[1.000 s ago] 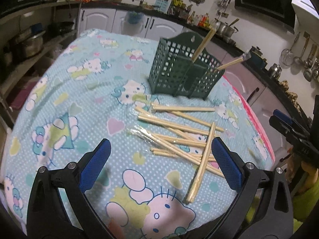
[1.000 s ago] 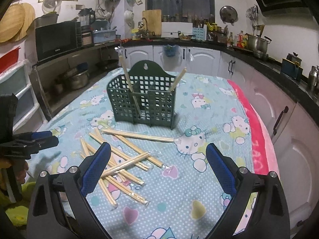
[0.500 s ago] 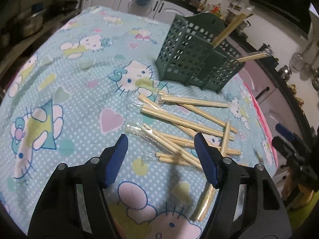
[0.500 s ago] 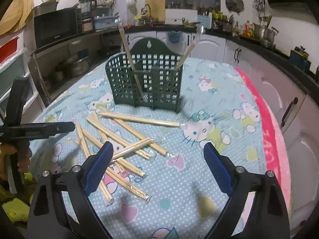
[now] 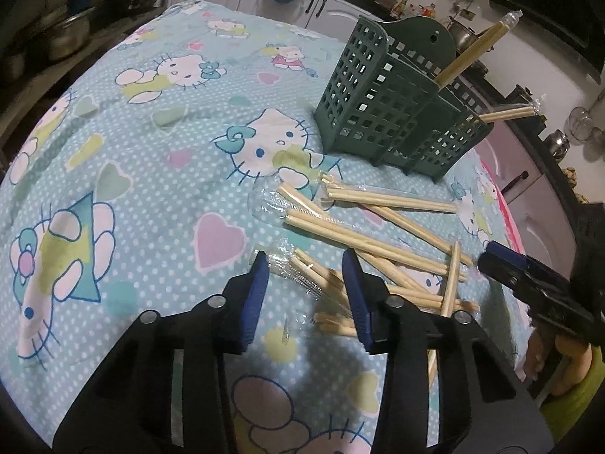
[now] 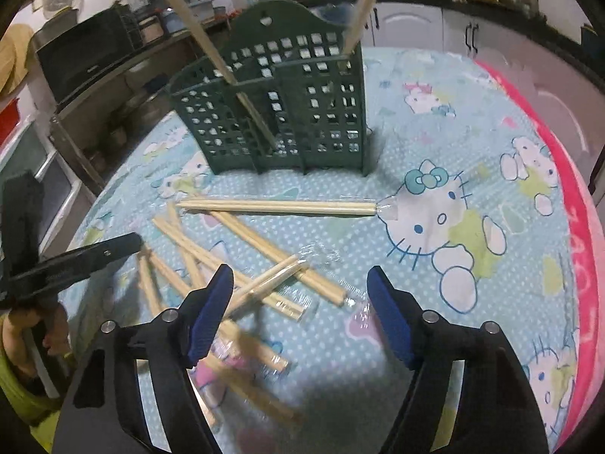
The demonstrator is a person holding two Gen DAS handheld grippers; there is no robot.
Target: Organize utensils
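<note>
Both jaws are closing: the left hand-held gripper (image 5: 304, 261) straddles a wrapped chopstick pair (image 5: 302, 265); the right hand-held gripper (image 6: 300, 276), wider, hovers over scattered chopsticks (image 6: 272, 276).

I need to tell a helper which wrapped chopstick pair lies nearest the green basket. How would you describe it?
Start at the green lattice basket standing on the cartoon-cat tablecloth. Just in front of its base lies one wrapped chopstick pair, running parallel to the basket's front. Unlike the crossed pile nearer the camera, it lies almost alone, its clear wrapper tip reaching a printed cat face.
</note>
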